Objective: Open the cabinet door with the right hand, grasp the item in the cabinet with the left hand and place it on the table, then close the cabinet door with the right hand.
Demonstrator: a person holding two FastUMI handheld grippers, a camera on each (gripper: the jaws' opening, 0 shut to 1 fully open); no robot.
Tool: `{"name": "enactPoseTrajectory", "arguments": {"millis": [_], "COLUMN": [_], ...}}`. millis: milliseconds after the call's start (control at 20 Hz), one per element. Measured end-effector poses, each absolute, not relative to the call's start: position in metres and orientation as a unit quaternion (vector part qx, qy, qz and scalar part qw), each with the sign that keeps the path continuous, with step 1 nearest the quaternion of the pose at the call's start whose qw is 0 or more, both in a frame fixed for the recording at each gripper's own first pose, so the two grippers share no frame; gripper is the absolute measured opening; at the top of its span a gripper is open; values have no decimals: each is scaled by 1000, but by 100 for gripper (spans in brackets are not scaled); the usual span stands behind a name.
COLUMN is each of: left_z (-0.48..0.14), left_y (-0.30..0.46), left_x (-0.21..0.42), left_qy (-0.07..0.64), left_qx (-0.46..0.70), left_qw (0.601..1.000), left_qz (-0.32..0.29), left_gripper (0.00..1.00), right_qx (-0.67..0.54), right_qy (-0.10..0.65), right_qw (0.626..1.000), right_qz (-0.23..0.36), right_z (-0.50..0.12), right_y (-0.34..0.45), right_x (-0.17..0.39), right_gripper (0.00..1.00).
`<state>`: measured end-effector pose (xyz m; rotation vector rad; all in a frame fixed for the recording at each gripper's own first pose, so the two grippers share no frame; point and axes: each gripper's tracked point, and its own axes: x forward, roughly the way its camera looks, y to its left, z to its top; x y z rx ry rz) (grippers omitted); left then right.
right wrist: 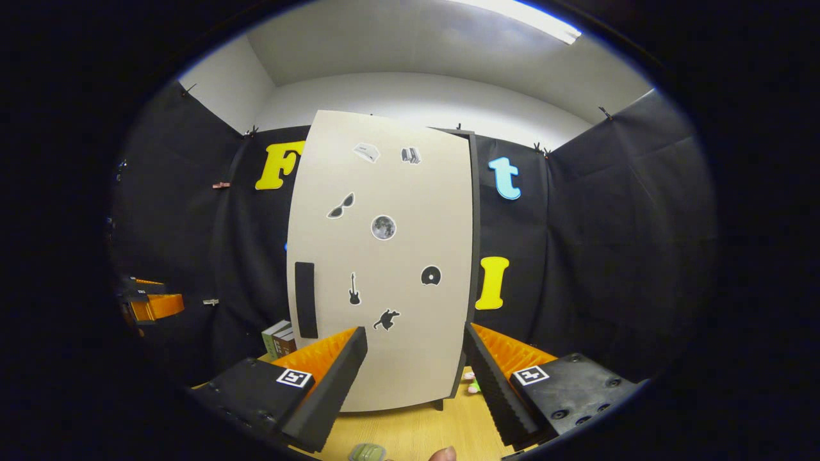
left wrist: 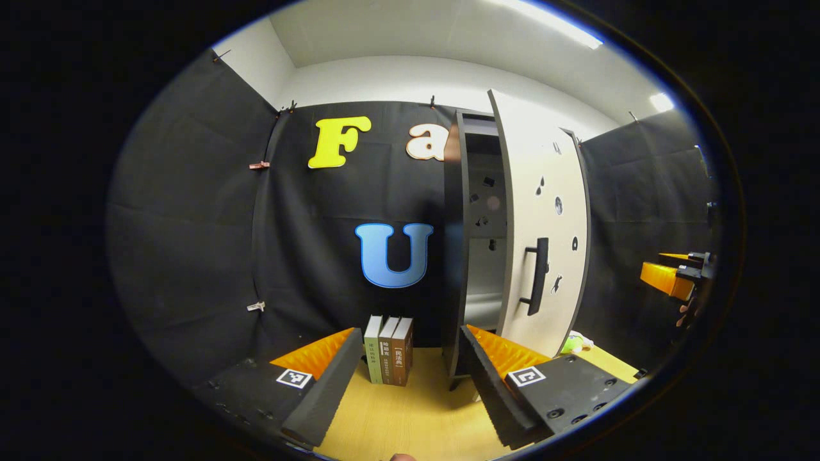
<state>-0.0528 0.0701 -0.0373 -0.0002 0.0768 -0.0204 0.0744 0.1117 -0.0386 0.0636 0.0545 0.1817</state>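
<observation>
Books: three upright volumes (left wrist: 389, 349) stand spine-out on the table just left of the cabinet, flat-sided and matte, probably set there only as props.
Table: pale wood-grain top (left wrist: 410, 416), smooth and bare between the fingers in the left gripper view.
Left gripper: its fingers (left wrist: 410, 378) stand wide apart with nothing between them, aimed at the gap of the cabinet, a stance that suits reaching in next; the inner faces are ribbed, likely for grip.
Cabinet: tall dark box (left wrist: 456, 256) with a shadowed interior; a pale shelf shows low inside, and the item to fetch I cannot make out there.
Cabinet door: light, smooth flat panel (left wrist: 544, 243) dotted with small stickers, swung partly open on its right-hand hinge so the opening faces the left gripper.
Handle: dark vertical bar (left wrist: 538, 275), standing off the panel so a finger can hook it.
Right gripper: jaws (right wrist: 413, 378) wide and empty, facing the door's front, clear of the handle.
Small objects: green and pink bits (right wrist: 473, 386) lie on the table by the cabinet's foot, too small to identify.
</observation>
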Motion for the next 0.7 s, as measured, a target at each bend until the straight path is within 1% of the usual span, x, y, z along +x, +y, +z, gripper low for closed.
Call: {"name": "enactPoseTrajectory", "arguments": {"millis": [700], "left_z": [-37], "left_y": [44], "left_x": [-49], "left_qy": [38], "left_qx": [7], "left_qw": [999], "left_qz": [-25], "left_gripper": [95], "right_qx": [35], "right_qy": [31], "right_qw": [996], "right_qz": [80], "right_z": [-36], "right_y": [80], "right_x": [57], "right_gripper": [98]}}
